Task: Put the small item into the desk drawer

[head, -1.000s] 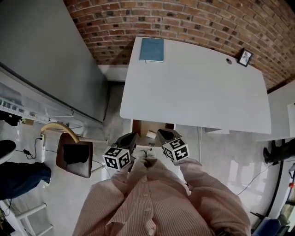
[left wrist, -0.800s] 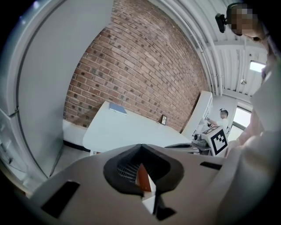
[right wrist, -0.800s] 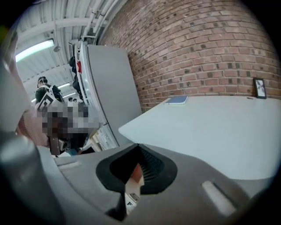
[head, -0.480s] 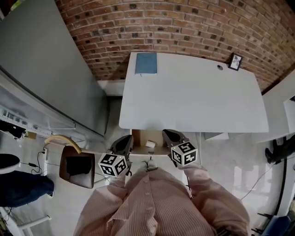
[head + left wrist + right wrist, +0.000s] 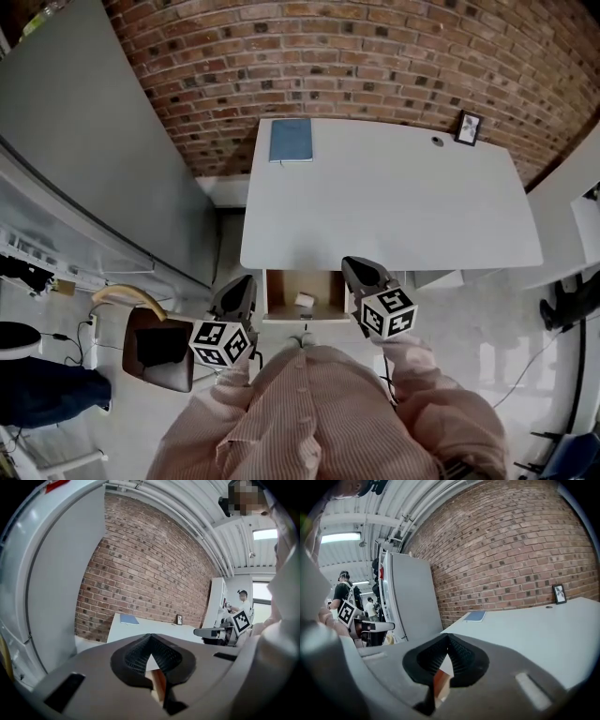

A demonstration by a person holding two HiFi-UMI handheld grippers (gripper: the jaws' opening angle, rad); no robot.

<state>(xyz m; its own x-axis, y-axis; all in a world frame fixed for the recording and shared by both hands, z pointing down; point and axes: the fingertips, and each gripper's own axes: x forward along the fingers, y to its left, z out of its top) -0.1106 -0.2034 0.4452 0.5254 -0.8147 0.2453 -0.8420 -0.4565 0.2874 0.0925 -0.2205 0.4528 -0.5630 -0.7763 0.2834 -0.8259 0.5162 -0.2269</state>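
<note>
Left claw [image 5: 242,285] and right claw [image 5: 359,270] both pressed together, holding nothing
small white boxy item [image 5: 305,300] lies inside the open wooden drawer [image 5: 281,292] of the white desk [image 5: 394,197]; I think only closing remains; I would push its front squarely, gently.

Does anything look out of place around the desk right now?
Only the drawer: it hangs open under the desk with a small white item inside. The blue notebook and picture frame sit tidily on top.

White desk [image 5: 394,206]: blue notebook [image 5: 291,140] at far-left corner, small picture frame [image 5: 468,127] far-right.
</note>
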